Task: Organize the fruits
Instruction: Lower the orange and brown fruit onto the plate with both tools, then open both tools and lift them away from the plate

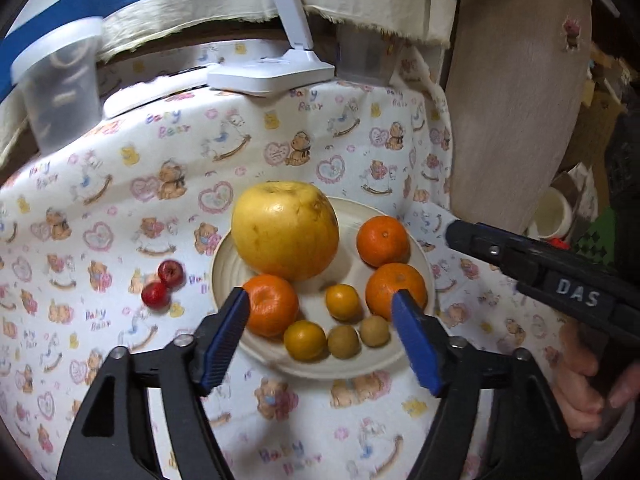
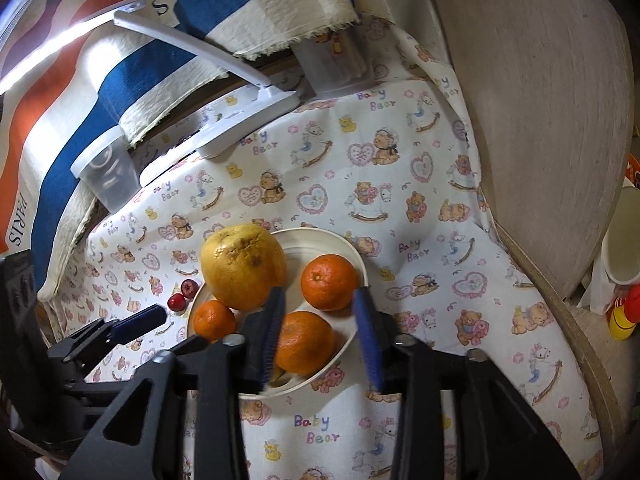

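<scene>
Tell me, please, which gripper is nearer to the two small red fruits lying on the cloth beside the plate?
Left. The left gripper hovers open over the plate's near side, just right of the red fruits. The right gripper, also open, is over the plate's far side, by the oranges.

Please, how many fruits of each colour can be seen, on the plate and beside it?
Yellow, large: 1
Orange, mandarins: 3
Yellow-orange, small: 2
Brownish-green, small: 2
Red, small, beside the plate: 2
Total: 10
</scene>
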A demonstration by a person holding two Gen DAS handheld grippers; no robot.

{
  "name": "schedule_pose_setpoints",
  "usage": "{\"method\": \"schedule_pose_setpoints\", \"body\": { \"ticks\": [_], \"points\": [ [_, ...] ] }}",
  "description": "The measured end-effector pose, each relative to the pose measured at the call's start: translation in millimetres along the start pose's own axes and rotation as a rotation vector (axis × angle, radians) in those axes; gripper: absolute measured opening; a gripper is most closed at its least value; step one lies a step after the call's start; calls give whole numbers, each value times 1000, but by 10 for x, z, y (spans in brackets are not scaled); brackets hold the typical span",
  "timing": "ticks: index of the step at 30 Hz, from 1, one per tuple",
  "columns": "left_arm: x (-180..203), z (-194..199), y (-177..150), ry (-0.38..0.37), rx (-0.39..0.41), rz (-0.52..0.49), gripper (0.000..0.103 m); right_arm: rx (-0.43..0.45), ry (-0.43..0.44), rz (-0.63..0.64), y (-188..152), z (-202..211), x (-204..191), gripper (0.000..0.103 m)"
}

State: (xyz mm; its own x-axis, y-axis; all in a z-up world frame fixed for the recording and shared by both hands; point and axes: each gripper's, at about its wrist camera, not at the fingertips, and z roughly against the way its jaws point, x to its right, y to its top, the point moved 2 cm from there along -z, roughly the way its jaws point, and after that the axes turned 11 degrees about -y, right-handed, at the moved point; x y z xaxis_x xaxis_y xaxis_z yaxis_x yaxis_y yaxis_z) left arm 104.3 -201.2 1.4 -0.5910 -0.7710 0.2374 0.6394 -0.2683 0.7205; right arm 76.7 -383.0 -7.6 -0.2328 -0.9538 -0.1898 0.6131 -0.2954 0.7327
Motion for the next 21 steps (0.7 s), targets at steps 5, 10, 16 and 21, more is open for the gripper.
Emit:
{"method": "schedule_pose_setpoints", "body": {
  "ticks": [5,10,16,21],
  "points": [
    [-67,348,-87,57,89,-15,82,70,-8,38,-9,99,-85,48],
    [-191,700,-146,112,190,-30,83,136,-11,63,-14,189,-152,58],
    [-297,1118,-233,250,345,-75,102,201,-27,89,-37,273,-218,82],
    [-367,1393,-327,278,428,-58,102,239,-57,85,-63,300,-238,89]
  ]
}}
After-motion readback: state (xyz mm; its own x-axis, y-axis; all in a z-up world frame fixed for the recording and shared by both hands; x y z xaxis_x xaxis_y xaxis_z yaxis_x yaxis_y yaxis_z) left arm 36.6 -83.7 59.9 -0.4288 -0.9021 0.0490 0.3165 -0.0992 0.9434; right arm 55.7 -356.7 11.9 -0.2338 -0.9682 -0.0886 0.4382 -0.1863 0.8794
